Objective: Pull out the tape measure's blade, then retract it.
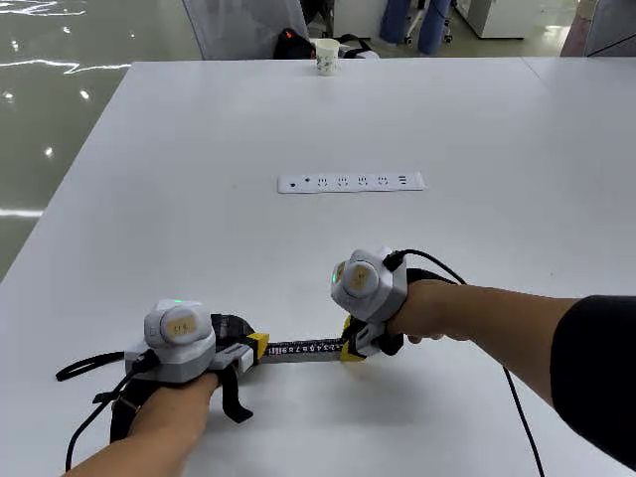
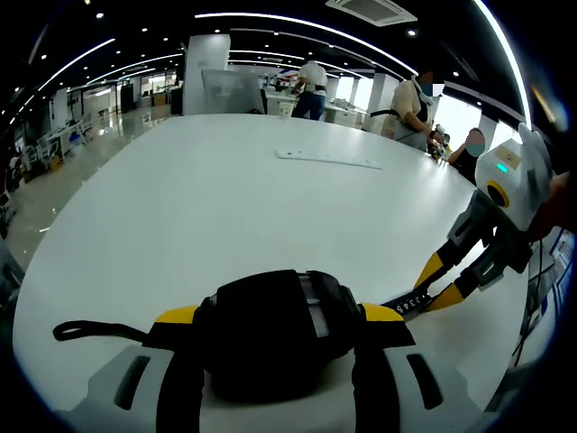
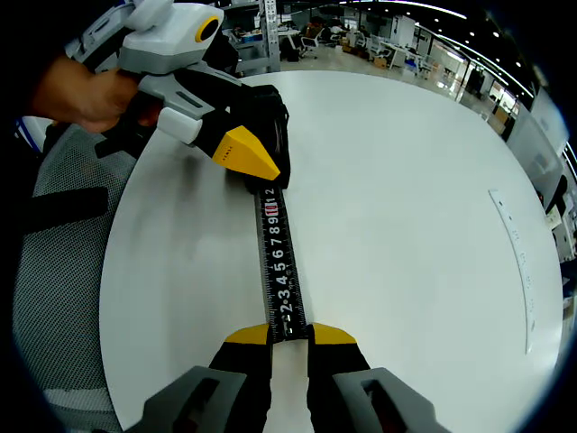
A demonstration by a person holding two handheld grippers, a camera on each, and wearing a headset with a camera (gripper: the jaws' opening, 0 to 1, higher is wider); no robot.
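Nearest the person, the left gripper [image 2: 279, 316] is closed around the black, rounded tape measure case [image 2: 270, 347], with its yellow-tipped jaws pressed to either side. The case sits low on the white surface [image 1: 298, 119]. From it a short stretch of dark blade with pale printed numbers [image 3: 280, 262] runs along the surface to the right gripper [image 3: 288, 336], whose jaws are pinched together on the blade's end. The pull-out looks begun, perhaps only partly done, and the retraction is all still left to do. Farther off lies a white power strip [image 1: 351, 182], and a paper cup [image 1: 326, 56] stands at the far edge
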